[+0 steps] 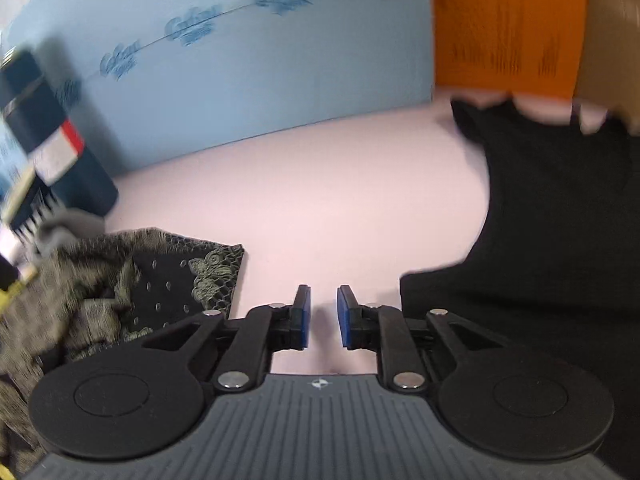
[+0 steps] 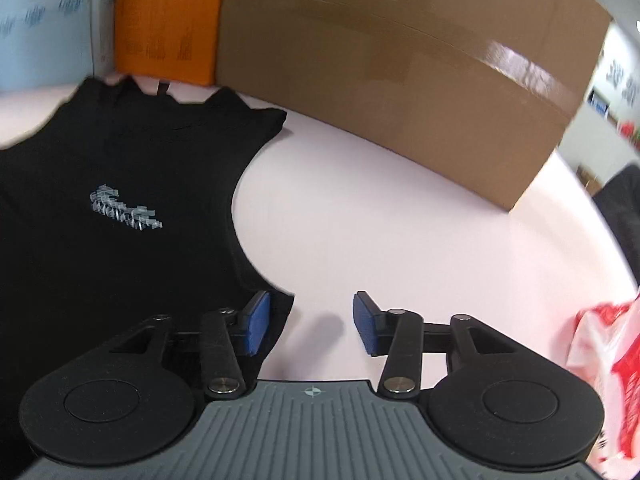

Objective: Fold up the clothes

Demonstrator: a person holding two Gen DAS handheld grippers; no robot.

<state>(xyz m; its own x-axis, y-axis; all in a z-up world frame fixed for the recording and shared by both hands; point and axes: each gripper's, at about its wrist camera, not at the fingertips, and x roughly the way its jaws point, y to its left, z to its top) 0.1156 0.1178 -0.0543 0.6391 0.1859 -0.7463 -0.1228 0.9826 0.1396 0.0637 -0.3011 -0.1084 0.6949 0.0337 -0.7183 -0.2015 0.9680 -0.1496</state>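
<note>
A black sleeveless top with a small white print lies flat on the pale pink table, its neck towards the back wall. It also shows in the left wrist view at the right. My right gripper is open and empty; its left finger is over the top's right side edge below the armhole. My left gripper is open with a narrow gap, empty, over bare table just left of the top's edge.
A crumpled olive lace garment lies at the left. A dark box stands behind it. A blue panel, an orange box and a large cardboard box line the back. A red-and-white bag lies at the right.
</note>
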